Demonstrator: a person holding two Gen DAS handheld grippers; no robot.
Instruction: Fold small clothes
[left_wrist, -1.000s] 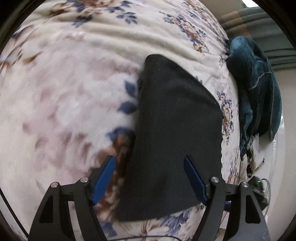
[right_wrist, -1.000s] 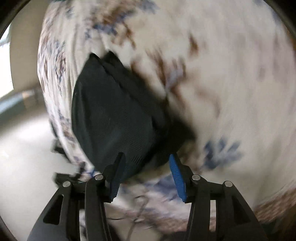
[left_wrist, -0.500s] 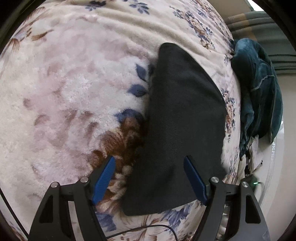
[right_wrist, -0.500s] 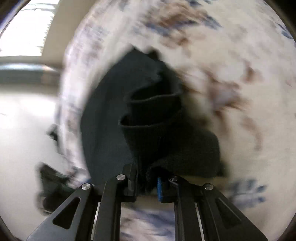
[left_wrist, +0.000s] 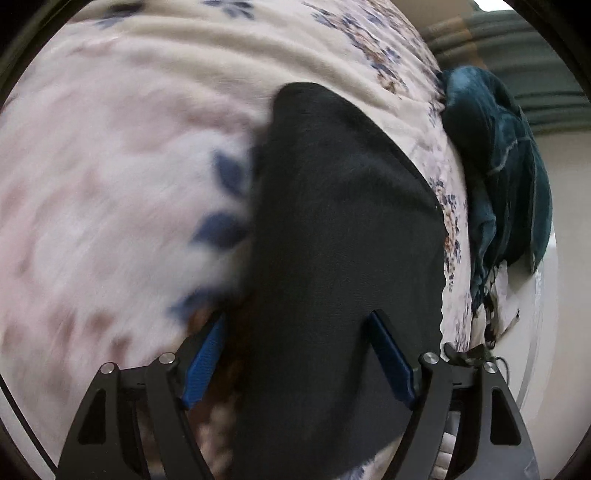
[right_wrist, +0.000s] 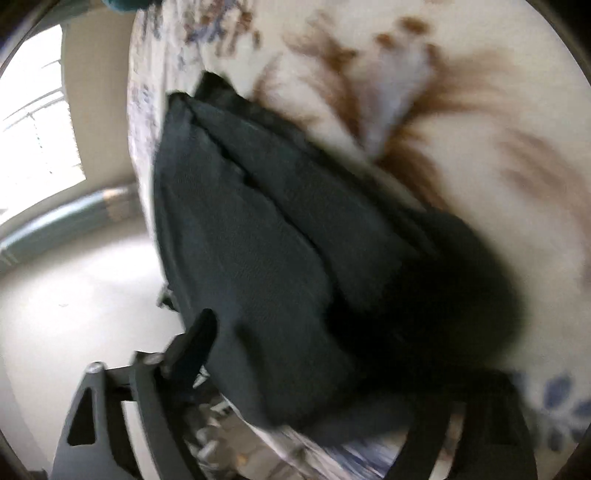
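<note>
the left gripper (left_wrist: 295, 363) stood wide over the dark garment (left_wrist: 332, 258) at frame centre, probably to pin it flat on the blanket (left_wrist: 110, 166). the right gripper (right_wrist: 332, 369) was part hidden by cloth; its opening could not be told.

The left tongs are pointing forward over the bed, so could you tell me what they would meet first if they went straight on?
Most likely the black garment, which lies on the floral blanket between the open left tongs; depth is unclear.

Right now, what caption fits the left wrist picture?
Open left gripper over a folded black garment on a floral blanket.
</note>
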